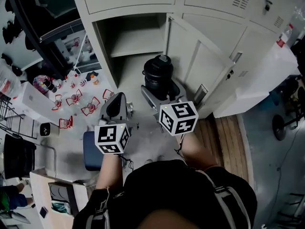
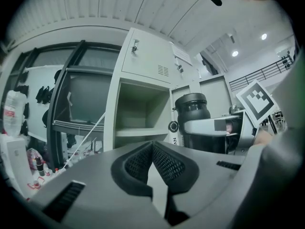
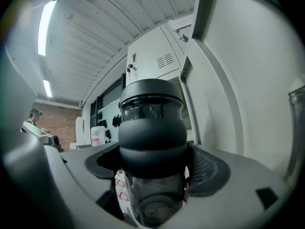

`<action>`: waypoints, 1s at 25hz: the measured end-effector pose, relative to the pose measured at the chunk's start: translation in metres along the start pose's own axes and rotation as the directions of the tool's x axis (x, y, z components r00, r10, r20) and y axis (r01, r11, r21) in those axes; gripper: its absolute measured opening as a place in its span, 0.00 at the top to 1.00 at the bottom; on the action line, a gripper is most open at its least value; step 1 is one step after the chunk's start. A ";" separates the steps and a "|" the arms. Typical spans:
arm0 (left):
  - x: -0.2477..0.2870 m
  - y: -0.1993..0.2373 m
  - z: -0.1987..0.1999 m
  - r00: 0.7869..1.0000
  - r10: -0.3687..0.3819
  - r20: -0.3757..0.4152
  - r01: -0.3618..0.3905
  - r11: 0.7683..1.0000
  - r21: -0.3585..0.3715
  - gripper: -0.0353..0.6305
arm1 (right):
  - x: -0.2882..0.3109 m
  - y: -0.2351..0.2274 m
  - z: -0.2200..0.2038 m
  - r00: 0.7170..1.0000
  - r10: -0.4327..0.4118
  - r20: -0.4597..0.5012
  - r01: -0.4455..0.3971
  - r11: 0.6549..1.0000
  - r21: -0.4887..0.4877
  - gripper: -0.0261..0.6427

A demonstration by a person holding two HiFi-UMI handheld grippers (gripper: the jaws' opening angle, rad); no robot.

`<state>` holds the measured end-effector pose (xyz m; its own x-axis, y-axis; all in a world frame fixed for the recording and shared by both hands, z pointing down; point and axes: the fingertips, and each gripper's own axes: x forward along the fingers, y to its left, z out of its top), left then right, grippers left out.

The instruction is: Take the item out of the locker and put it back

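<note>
A dark bottle (image 1: 158,72) with a black lid and a wide black collar stands upright between the jaws of my right gripper (image 1: 160,93), which is shut on it. In the right gripper view the bottle (image 3: 152,128) fills the middle, its smoky body clamped between the pads (image 3: 206,168). It is held at the mouth of the open locker (image 1: 136,39), below the inner shelf (image 1: 135,48). My left gripper (image 1: 116,103) hangs to the left of it, shut with nothing in it; its pads (image 2: 164,163) meet. The left gripper view shows the bottle (image 2: 192,109) at the right.
The locker door (image 1: 202,63) stands open to the right of the bottle. More shut lockers (image 1: 240,1) run along the top. A white table (image 1: 33,101) with red-patterned items lies at the left, a blue stool (image 1: 91,151) below it. A person (image 3: 34,120) stands far off.
</note>
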<state>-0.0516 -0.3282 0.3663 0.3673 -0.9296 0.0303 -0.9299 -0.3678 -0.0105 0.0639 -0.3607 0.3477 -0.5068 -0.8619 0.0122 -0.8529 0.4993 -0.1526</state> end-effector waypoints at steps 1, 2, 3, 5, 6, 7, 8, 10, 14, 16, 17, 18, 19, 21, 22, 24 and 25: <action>0.000 0.000 0.000 1.000 0.002 0.000 -0.002 1.000 0.001 0.93 | 0.000 -0.001 0.000 1.000 -0.001 0.001 0.001 1.000 0.003 0.31; 0.000 0.001 0.001 1.000 0.004 0.000 -0.004 1.000 0.003 0.93 | 0.001 -0.002 0.000 1.000 0.000 0.002 0.000 1.000 0.006 0.31; 0.000 0.001 0.002 1.000 0.006 0.001 -0.006 1.000 0.005 0.93 | 0.002 -0.002 0.000 1.000 0.001 0.003 -0.001 1.000 0.010 0.31; -0.001 0.003 0.003 1.000 0.013 0.003 -0.013 1.000 0.008 0.93 | 0.005 -0.002 0.002 1.000 0.010 0.008 -0.010 1.000 0.023 0.31; -0.001 0.004 0.004 1.000 0.017 0.004 -0.017 1.000 0.010 0.93 | 0.008 -0.001 0.003 1.000 0.017 0.013 -0.017 0.999 0.032 0.31; -0.002 0.006 0.005 1.000 0.022 0.006 -0.022 1.000 0.011 0.93 | 0.011 0.000 0.005 0.999 0.026 0.020 -0.026 0.999 0.042 0.31; -0.002 0.009 0.005 1.000 0.028 0.007 -0.028 1.000 0.012 0.93 | 0.015 0.000 0.007 0.999 0.036 0.027 -0.037 0.998 0.054 0.31; -0.003 0.014 0.007 0.999 0.043 0.009 -0.043 0.999 0.014 0.93 | 0.026 0.001 0.011 0.998 0.058 0.039 -0.061 0.995 0.084 0.31; -0.008 0.027 0.011 0.997 0.076 0.016 -0.076 0.997 0.022 0.93 | 0.053 0.004 0.024 0.994 0.091 0.063 -0.100 0.984 0.146 0.31; -0.011 0.035 0.013 0.995 0.096 0.022 -0.096 0.995 0.024 0.93 | 0.067 0.005 0.033 0.992 0.100 0.077 -0.112 0.980 0.166 0.31; -0.012 0.039 0.015 0.994 0.106 0.025 -0.107 0.994 0.025 0.93 | 0.075 0.006 0.037 0.991 0.107 0.086 -0.121 0.977 0.178 0.31; -0.014 0.044 0.016 0.993 0.117 0.028 -0.117 0.993 0.025 0.93 | 0.082 0.007 0.042 0.989 0.115 0.096 -0.132 0.972 0.195 0.31; -0.015 0.048 0.017 0.991 0.127 0.030 -0.128 0.991 0.026 0.93 | 0.090 0.008 0.047 0.986 0.125 0.106 -0.146 0.965 0.218 0.31; -0.018 0.057 0.018 0.989 0.146 0.035 -0.147 0.989 0.028 0.93 | 0.105 0.009 0.056 0.980 0.153 0.125 -0.183 0.942 0.281 0.31; -0.019 0.061 0.019 0.987 0.156 0.037 -0.157 0.987 0.029 0.93 | 0.113 0.009 0.060 0.977 0.165 0.134 -0.200 0.927 0.317 0.31; -0.022 0.070 0.021 0.984 0.175 0.040 -0.176 0.984 0.031 0.93 | 0.128 0.008 0.068 0.973 0.177 0.147 -0.221 0.898 0.380 0.31; -0.023 0.074 0.021 0.982 0.184 0.042 -0.185 0.982 0.032 0.93 | 0.136 0.006 0.072 0.973 0.176 0.152 -0.224 0.888 0.401 0.31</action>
<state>-0.1287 -0.3349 0.3436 0.1905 -0.9816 -0.0138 -0.9807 -0.1897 -0.0475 -0.0013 -0.4807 0.2773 -0.6243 -0.7635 -0.1652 -0.5939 0.6013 -0.5346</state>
